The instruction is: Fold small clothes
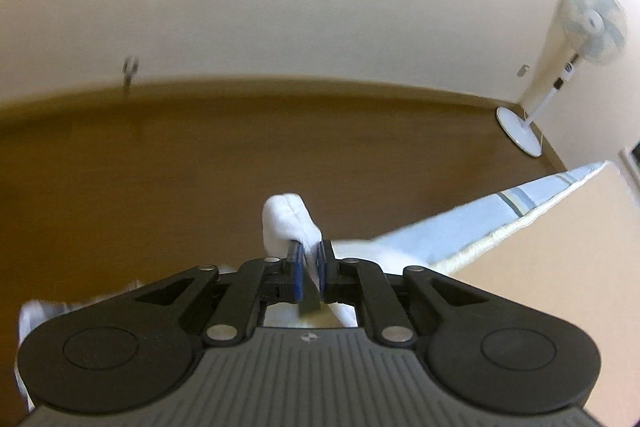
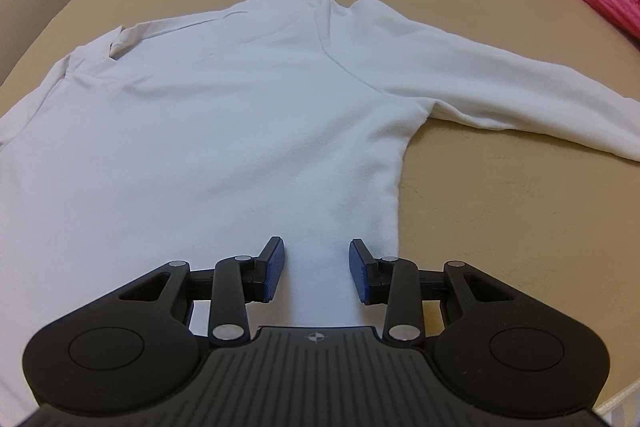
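Left gripper [image 1: 311, 259] pinches a fold of the white long-sleeved shirt [image 2: 208, 115]; right gripper [image 2: 317, 269] hovers wide open, empty, over its hem at 6 o'clock.

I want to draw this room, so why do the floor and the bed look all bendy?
Left wrist view: the fisheye lens bows the floor edge and leans the fan; the wall hook is smeared by blur. Right wrist view: the bed curves round, but the white shirt looks sharp under soft, even light.
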The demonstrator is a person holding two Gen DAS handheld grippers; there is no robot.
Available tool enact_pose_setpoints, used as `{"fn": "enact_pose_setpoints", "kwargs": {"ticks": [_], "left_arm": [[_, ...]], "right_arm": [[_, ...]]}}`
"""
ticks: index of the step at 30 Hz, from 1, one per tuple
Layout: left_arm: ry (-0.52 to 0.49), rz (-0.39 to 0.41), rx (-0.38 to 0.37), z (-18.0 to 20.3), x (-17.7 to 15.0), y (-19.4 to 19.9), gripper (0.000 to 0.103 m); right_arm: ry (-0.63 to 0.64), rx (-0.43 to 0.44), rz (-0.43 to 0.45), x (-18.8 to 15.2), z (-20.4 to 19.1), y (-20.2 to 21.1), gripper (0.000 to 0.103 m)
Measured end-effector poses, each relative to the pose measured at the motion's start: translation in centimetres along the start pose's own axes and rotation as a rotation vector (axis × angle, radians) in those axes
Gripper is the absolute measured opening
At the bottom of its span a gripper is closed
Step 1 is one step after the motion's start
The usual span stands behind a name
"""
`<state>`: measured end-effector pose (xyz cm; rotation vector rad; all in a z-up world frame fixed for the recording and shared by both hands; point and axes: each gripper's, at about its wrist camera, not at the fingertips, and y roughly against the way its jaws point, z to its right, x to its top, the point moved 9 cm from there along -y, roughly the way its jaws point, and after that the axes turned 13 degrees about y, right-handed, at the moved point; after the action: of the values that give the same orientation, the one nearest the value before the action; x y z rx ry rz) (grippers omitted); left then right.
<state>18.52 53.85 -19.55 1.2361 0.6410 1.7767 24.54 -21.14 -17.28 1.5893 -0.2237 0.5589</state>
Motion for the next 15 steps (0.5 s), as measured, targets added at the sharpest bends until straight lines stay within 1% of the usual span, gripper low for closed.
{"fn": "enact_pose_setpoints", "kwargs": {"ticks": [1, 2, 5, 6, 8, 10, 11, 13, 15], "left_arm": [[0.007, -0.016, -0.005, 0.0, 0.8, -0.1, 0.011], [-0.008, -0.023, -0.011, 0.1, 0.2, 1.1, 0.011], [-0.108, -0.019, -0.060, 1.1, -1.0, 4.1, 0.011], [-0.140, -0.016, -0.085, 1.6, -1.6, 5.4, 0.012], [-0.207, -0.036, -0.140, 2.4, -3.4, 7.3, 0.014], [-0.294, -0.070, -0.204, 2.8, -6.2, 9.8, 0.016], [-0.341, -0.090, -0.233, 2.9, -7.9, 11.0, 0.018], [-0.449, -0.151, -0.292, 2.4, -11.7, 13.1, 0.024], [-0.563, -0.227, -0.331, 1.4, -16.3, 14.8, 0.025]], "right_arm": [[-0.002, -0.007, 0.000, -0.2, 0.1, 0.1, 0.038], [-0.005, -0.012, 0.000, -0.4, 0.1, 0.3, 0.038], [-0.009, -0.025, 0.002, -1.4, 0.5, 1.0, 0.038], [-0.008, -0.027, 0.002, -1.8, 0.6, 1.3, 0.038], [-0.008, -0.030, 0.003, -2.6, 0.7, 2.0, 0.038], [0.003, -0.050, -0.010, -3.9, 0.9, 2.7, 0.038], [0.007, -0.052, -0.023, -4.7, 1.0, 2.8, 0.038], [-0.007, -0.040, -0.048, -6.5, 1.2, 3.3, 0.038], [-0.039, -0.031, -0.048, -7.9, 1.5, 4.1, 0.038]]}}
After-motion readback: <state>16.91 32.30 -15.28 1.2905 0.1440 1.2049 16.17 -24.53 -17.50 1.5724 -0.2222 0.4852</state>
